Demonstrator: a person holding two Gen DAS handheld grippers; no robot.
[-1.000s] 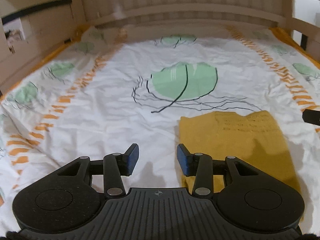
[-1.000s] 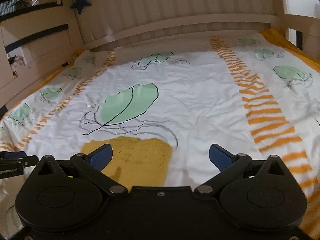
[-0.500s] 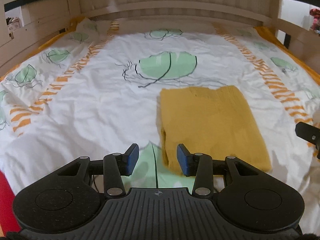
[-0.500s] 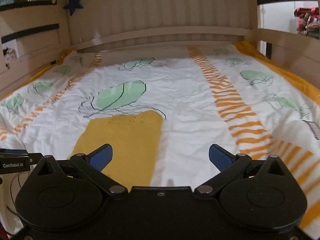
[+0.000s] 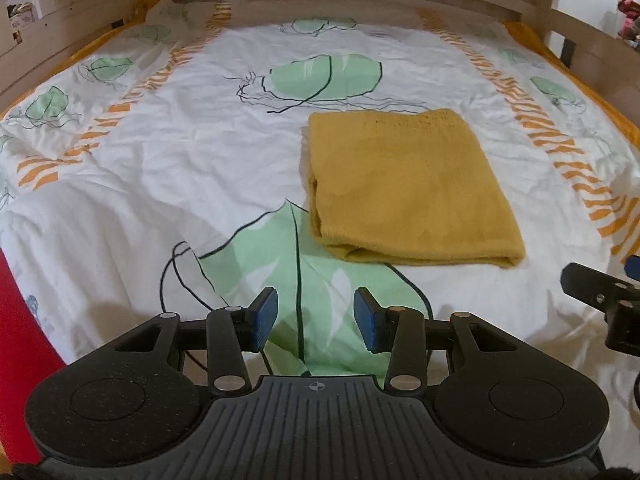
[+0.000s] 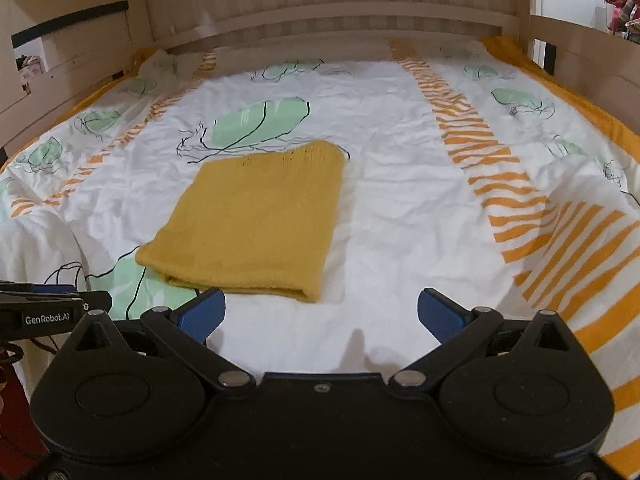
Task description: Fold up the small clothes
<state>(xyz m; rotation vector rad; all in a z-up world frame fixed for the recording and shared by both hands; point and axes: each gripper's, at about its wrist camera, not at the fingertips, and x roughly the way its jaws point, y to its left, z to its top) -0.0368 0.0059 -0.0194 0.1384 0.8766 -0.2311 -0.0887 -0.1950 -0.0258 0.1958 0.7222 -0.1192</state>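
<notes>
A mustard-yellow knitted garment (image 5: 408,188) lies folded into a neat rectangle on the bed, also seen in the right wrist view (image 6: 256,216). My left gripper (image 5: 316,318) hovers over the sheet in front of the garment's near left corner, open, with nothing between its blue pads. My right gripper (image 6: 320,314) stands wide open just short of the garment's near edge, empty. Each gripper shows at the other view's edge: the right one (image 5: 600,300) and the left one (image 6: 44,306).
The bed is covered by a white sheet (image 5: 160,168) with green leaf prints and orange striped bands. Wooden rails and a slatted headboard (image 6: 320,12) enclose it on three sides. A red surface (image 5: 20,312) shows at the lower left.
Both grippers have pulled back from the garment toward the bed's near edge, so the whole folded rectangle now shows ahead of them. Jaws have kept the same width.
</notes>
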